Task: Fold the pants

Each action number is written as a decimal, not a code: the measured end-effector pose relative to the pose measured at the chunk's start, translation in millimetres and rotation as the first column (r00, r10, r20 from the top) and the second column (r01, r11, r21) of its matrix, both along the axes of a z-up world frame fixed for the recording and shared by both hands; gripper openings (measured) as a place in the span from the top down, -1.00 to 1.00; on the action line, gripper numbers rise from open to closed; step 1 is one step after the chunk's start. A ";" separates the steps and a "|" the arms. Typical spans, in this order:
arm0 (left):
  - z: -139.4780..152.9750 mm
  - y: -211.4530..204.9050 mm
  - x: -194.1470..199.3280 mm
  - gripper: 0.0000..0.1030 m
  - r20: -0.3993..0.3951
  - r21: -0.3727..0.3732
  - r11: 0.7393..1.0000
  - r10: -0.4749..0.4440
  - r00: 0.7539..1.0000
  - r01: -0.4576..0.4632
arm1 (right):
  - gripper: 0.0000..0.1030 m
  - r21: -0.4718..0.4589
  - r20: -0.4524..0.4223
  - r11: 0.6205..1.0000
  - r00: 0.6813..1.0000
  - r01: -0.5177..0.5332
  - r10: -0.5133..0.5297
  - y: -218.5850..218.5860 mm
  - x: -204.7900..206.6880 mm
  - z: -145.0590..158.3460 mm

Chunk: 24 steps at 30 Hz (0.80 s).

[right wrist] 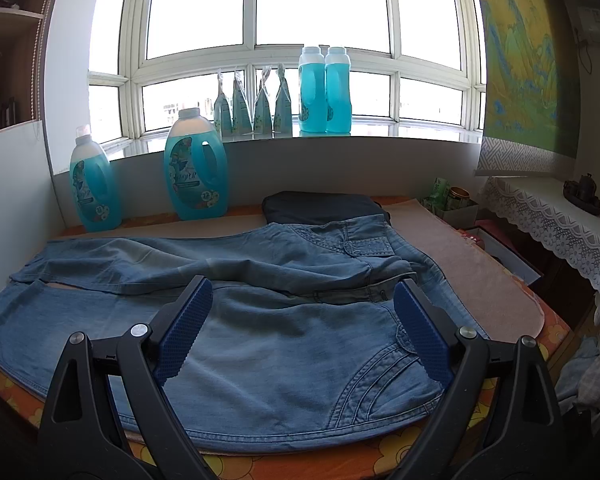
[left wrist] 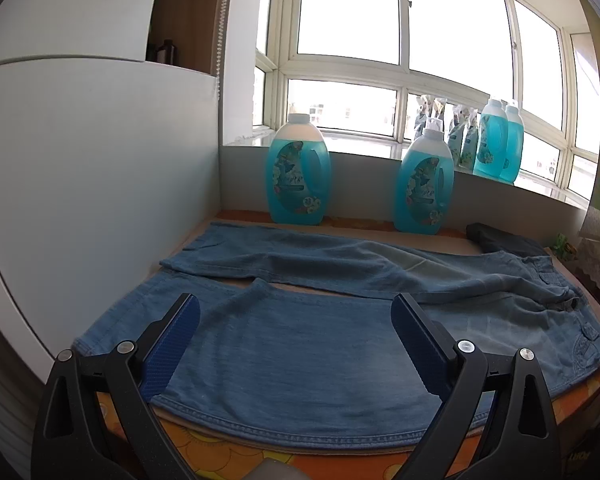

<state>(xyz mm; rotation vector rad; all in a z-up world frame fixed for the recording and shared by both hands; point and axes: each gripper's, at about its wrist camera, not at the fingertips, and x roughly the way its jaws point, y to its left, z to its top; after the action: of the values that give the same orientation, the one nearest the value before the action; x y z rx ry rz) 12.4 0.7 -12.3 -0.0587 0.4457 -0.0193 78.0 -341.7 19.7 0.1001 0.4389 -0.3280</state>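
Observation:
A pair of light blue jeans [left wrist: 300, 344] lies flat and spread out on the table, legs to the left and waist to the right. In the right wrist view the jeans [right wrist: 284, 344] show a back pocket and the waistband at the right. My left gripper [left wrist: 296, 308] is open and empty, above the near leg close to its hem end. My right gripper [right wrist: 302, 292] is open and empty, above the seat and near hip of the jeans. The two legs lie slightly apart with a gap at the left.
Two blue detergent bottles [left wrist: 298, 170] [left wrist: 424, 184] stand at the back of the table, two more [right wrist: 325, 90] on the windowsill. A dark folded garment [right wrist: 320, 206] lies behind the waist. A white cabinet wall [left wrist: 100, 184] is at the left; a lace-covered shelf [right wrist: 552, 224] at the right.

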 end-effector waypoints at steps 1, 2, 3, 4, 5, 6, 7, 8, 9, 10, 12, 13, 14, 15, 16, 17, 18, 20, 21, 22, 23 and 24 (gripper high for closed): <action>-0.3 -0.1 -0.1 -0.87 -0.001 0.001 1.000 -0.001 1.000 0.001 | -0.82 0.000 -0.001 1.000 1.000 -0.001 0.001 0.2 0.7 -0.8; -0.7 0.1 -0.8 -0.87 -0.001 0.001 1.000 -0.001 1.000 0.001 | -0.82 0.000 0.000 1.000 1.000 -0.002 0.002 0.3 0.0 -1.0; -0.6 0.0 -0.7 -0.87 0.000 0.000 1.000 -0.001 1.000 0.001 | -0.82 0.000 0.000 1.000 1.000 -0.001 0.001 0.4 0.2 -1.0; -0.6 -0.3 -0.7 -0.87 -0.001 0.001 1.000 -0.001 1.000 0.001 | -0.82 0.000 -0.001 1.000 1.000 -0.001 0.001 0.4 0.4 -1.2; -0.7 -0.5 -0.8 -0.87 -0.001 0.001 1.000 0.000 1.000 0.000 | -0.82 0.000 0.000 1.000 1.000 0.000 0.000 0.4 0.1 -0.9; -1.0 -0.7 -0.7 -0.87 -0.001 0.001 1.000 0.000 1.000 0.000 | -0.82 0.001 0.000 1.000 1.000 -0.001 0.001 0.5 0.1 -0.9; -1.1 -0.7 -0.8 -0.87 -0.001 0.001 1.000 0.000 1.000 0.000 | -0.82 0.001 0.000 1.000 1.000 0.000 0.000 0.6 0.6 -1.6; -1.4 -0.9 -0.8 -0.87 -0.001 0.002 1.000 0.000 1.000 0.000 | -0.82 0.000 0.000 1.000 1.000 0.000 0.000 0.7 0.2 -0.7; -1.6 -1.1 -0.8 -0.87 -0.001 0.003 1.000 0.000 1.000 0.000 | -0.82 0.001 0.000 1.000 1.000 0.001 -0.001 1.0 0.8 -1.3; -1.6 -1.0 -0.8 -0.87 -0.001 0.002 1.000 0.000 1.000 0.000 | -0.82 0.002 -0.001 1.000 1.000 0.000 0.000 0.9 0.9 -1.6; -1.7 -1.3 -0.9 -0.87 -0.001 0.003 1.000 0.000 1.000 0.000 | -0.82 0.001 -0.001 1.000 1.000 0.000 0.000 1.1 1.0 -1.7; -1.6 -1.1 -0.7 -0.87 -0.002 0.003 1.000 0.000 1.000 0.000 | -0.82 0.000 -0.002 1.000 1.000 0.000 0.000 1.5 1.5 -2.5; -1.9 -1.6 -0.7 -0.87 -0.004 0.005 1.000 0.000 1.000 0.000 | -0.82 0.001 -0.002 1.000 1.000 0.000 0.000 1.1 0.7 -5.1; -2.5 -1.4 -0.3 -0.87 -0.005 0.006 1.000 0.000 1.000 0.000 | -0.82 0.002 -0.004 1.000 1.000 0.000 0.000 0.7 0.8 -6.6; -3.1 -1.6 0.0 -0.87 -0.008 0.008 1.000 -0.002 1.000 0.002 | -0.82 0.005 -0.005 1.000 1.000 0.000 0.000 0.2 0.8 -8.3; -3.6 -1.5 0.4 -0.87 -0.010 0.010 1.000 -0.003 1.000 0.003 | -0.82 0.008 -0.006 1.000 1.000 -0.001 0.001 -1.0 0.3 -9.6; -4.2 -1.1 0.8 -0.87 -0.012 0.011 1.000 -0.002 1.000 0.002 | -0.82 0.011 -0.006 1.000 1.000 -0.002 0.002 -1.2 -1.4 -10.6; -4.8 0.4 1.4 -0.87 -0.016 0.011 1.000 -0.001 1.000 0.001 | -0.82 0.014 -0.008 1.000 1.000 -0.001 0.001 -2.6 -2.4 -12.5; -4.6 0.7 3.4 -0.87 -0.018 0.014 1.000 0.001 1.000 -0.001 | -0.82 0.015 -0.009 1.000 1.000 -0.001 0.001 -4.5 -2.4 -11.1; -5.3 1.2 3.5 -0.87 -0.019 0.017 1.000 0.002 1.000 -0.002 | -0.82 0.018 -0.010 1.000 1.000 -0.002 0.002 -5.2 -2.8 -11.9; -5.9 2.0 3.9 -0.87 -0.020 0.022 1.000 0.005 1.000 -0.004 | -0.82 0.022 -0.008 1.000 1.000 -0.007 0.007 -6.2 -3.1 -11.6; -6.6 2.8 4.3 -0.87 -0.021 0.026 1.000 0.009 1.000 -0.009 | -0.82 0.026 -0.006 1.000 1.000 -0.014 0.014 -6.7 -3.5 -11.5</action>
<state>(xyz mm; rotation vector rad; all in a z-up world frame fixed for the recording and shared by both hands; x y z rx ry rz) 16.7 3.5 -18.9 -0.0357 0.4670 -0.0042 74.6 -348.4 8.2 0.1217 0.4503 -0.3089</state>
